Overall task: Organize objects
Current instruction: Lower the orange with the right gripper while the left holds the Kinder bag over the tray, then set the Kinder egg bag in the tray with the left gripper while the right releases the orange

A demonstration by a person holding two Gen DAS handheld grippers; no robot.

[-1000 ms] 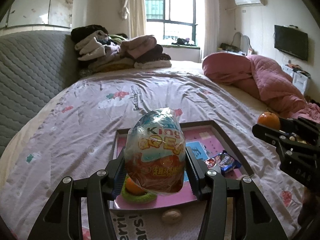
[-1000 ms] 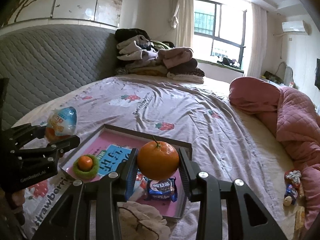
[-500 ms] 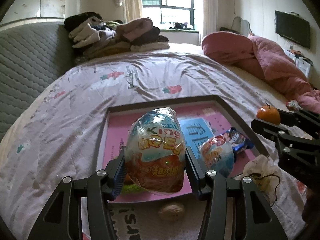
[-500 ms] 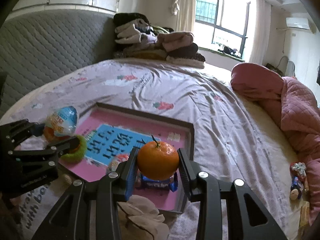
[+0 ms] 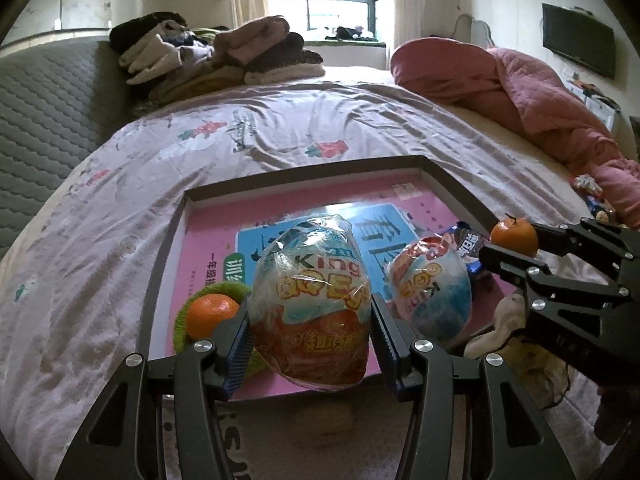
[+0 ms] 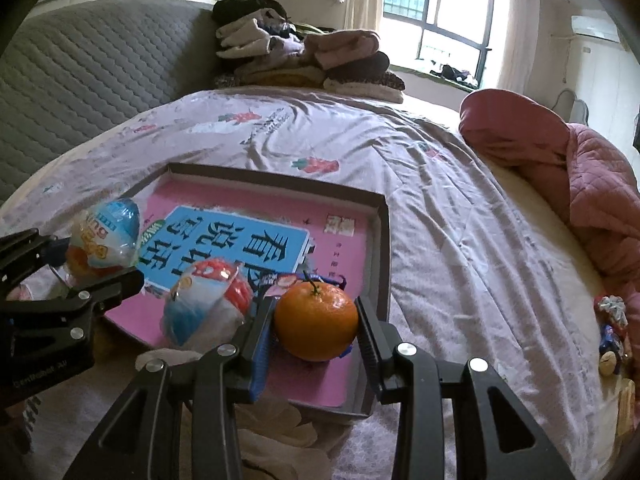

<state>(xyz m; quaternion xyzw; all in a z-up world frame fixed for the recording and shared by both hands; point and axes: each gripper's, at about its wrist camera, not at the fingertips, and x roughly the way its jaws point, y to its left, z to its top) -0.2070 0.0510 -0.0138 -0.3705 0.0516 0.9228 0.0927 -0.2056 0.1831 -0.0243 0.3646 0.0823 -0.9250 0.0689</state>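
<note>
Left wrist view: a wrapped chocolate egg is being clamped between the pads of the left gripper, above the near edge of the shallow tray that is lying on the bed sheet. Inside the tray, a second wrapped egg is lying just right of the held one, and a small orange in a green ring is sitting in the near left corner. A blue snack packet is lying at the tray's right side. In the right wrist view, an orange is being gripped between the pads of the right gripper, above the tray's near right corner. A pink quilt is bunched well right of the tray.
</note>
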